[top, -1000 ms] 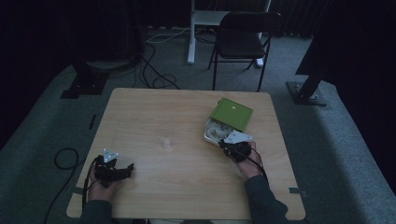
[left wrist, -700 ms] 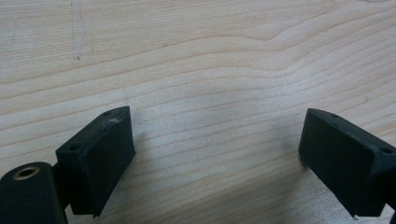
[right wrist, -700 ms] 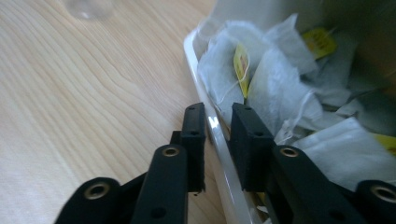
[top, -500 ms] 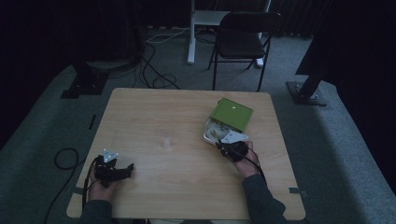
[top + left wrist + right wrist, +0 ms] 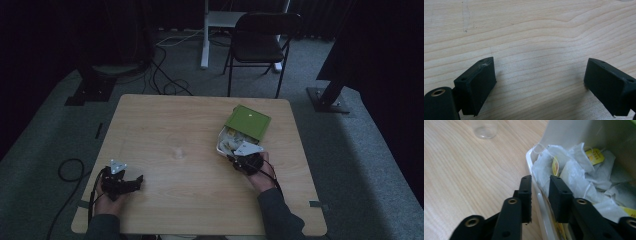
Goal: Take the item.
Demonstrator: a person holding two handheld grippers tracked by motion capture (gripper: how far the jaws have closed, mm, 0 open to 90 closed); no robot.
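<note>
A white box [image 5: 219, 145] of tea bags [image 5: 574, 172] lies at the table's right, with its green lid [image 5: 248, 122] propped against the far side. My right gripper [image 5: 540, 178] is at the box's near left corner. Its jaws stand a little apart and have just been opening. The box's white rim [image 5: 537, 185] and the edge of a tea bag lie between them, and the pads do not press on either. My left gripper [image 5: 540, 72] rests wide open over bare wood near the front left edge [image 5: 137, 181]. A clear glass cup [image 5: 177, 152] stands mid-table.
The wooden table [image 5: 165, 120] has bare room across its middle and back. The glass cup [image 5: 485, 131] sits just beyond the right gripper, to the left of the box. A black chair [image 5: 262, 45] and cables lie on the floor behind the table.
The right hand has edged slightly left along the box's near corner. The left hand and gripper have stayed where they were.
</note>
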